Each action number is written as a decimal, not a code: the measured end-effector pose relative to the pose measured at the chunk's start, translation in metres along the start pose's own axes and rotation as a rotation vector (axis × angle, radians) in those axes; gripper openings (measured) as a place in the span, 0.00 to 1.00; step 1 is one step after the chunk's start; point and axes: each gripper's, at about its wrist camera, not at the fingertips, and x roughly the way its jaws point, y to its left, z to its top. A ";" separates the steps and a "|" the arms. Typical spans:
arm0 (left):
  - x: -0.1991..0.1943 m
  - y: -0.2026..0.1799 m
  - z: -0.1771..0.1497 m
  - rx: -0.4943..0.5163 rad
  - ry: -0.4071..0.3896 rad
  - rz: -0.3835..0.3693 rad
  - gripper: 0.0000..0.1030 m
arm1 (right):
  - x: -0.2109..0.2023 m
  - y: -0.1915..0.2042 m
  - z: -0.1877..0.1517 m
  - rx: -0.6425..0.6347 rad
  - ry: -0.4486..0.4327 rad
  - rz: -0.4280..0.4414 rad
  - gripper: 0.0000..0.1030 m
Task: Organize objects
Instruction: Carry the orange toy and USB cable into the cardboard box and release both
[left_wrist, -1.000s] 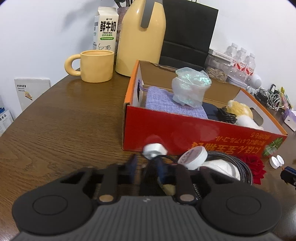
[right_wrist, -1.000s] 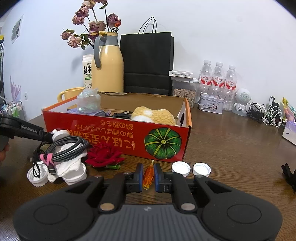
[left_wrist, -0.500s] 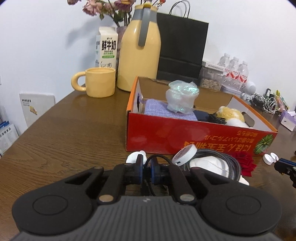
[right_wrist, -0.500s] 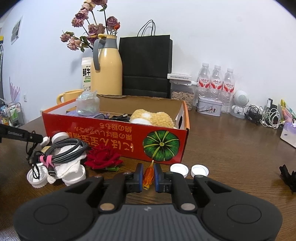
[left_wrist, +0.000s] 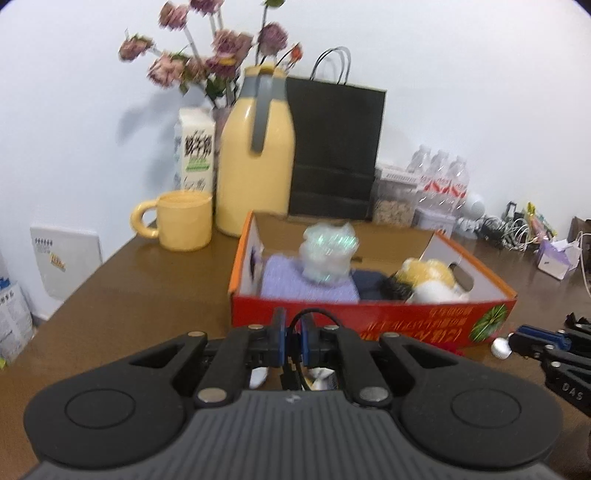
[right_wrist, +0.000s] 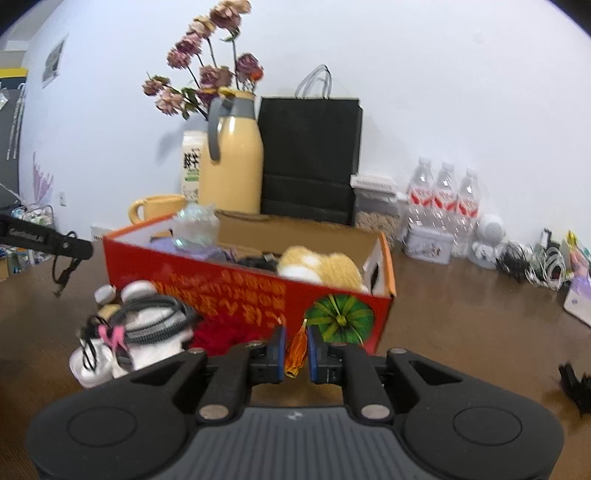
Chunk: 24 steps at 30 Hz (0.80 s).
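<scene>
Low in the centre of the left wrist view, the left gripper (left_wrist: 293, 334) was clamped on a thin black cable (left_wrist: 310, 314), a loop of it arching above the pads; in the right wrist view that cable (right_wrist: 66, 264) dangled from the gripper at the left edge, clear of the table (right_wrist: 461, 325). The right gripper (right_wrist: 295, 349) was pinched shut on a small orange tassel (right_wrist: 296, 347) at lower centre. The red box (left_wrist: 369, 314) sat just beyond both, already holding a plush toy (left_wrist: 432, 278) and a crinkled plastic bag (left_wrist: 327, 254). The risk, as I judged it, was the slack cable slipping from so narrow a pinch, or its hanging end snagging the pile of cords (right_wrist: 147, 317) beside the box wall and dragging them along.
</scene>
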 end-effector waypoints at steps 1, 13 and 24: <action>0.000 -0.003 0.004 0.006 -0.010 -0.006 0.08 | 0.000 0.002 0.005 -0.006 -0.010 0.009 0.11; 0.031 -0.038 0.047 0.047 -0.079 -0.082 0.08 | 0.038 0.021 0.068 -0.019 -0.115 0.050 0.11; 0.101 -0.059 0.076 0.033 -0.069 -0.084 0.08 | 0.111 0.013 0.101 0.015 -0.065 0.034 0.11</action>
